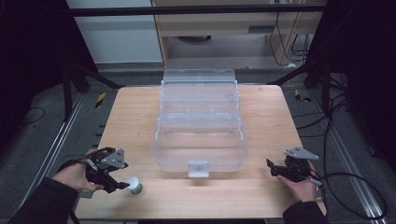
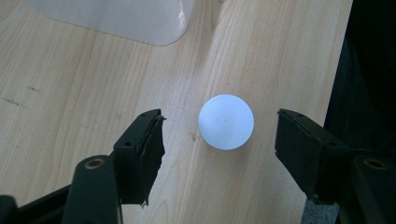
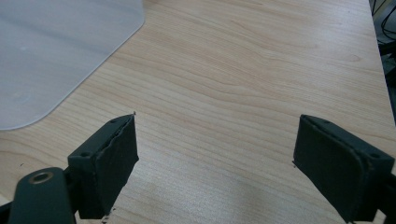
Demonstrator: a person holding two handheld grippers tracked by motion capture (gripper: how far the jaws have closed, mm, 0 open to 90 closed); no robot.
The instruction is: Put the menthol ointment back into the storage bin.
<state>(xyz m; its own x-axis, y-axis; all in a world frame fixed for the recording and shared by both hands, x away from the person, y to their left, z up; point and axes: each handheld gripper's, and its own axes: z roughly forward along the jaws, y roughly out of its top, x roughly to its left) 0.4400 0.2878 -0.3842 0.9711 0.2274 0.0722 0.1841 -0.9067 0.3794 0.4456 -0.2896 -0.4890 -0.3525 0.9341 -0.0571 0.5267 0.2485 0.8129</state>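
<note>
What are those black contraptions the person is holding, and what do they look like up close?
Each hand holds a black two-jaw gripper. The left gripper and right gripper both carry a grey three-cornered plate on top, and a dark cable trails from each. Up close, the jaws are blocky black pieces faced with dark, slightly frayed pads, with brass-coloured rivets at the joints. The person wears dark long sleeves.

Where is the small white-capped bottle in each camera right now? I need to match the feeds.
High view: the bottle stands near the table's front left edge, just right of the left gripper.
Left gripper view: its white cap sits centred between the open fingers.
Right gripper view: not in it.
Shared landmark: the clear plastic box, whose corner shows in both gripper views.
</note>
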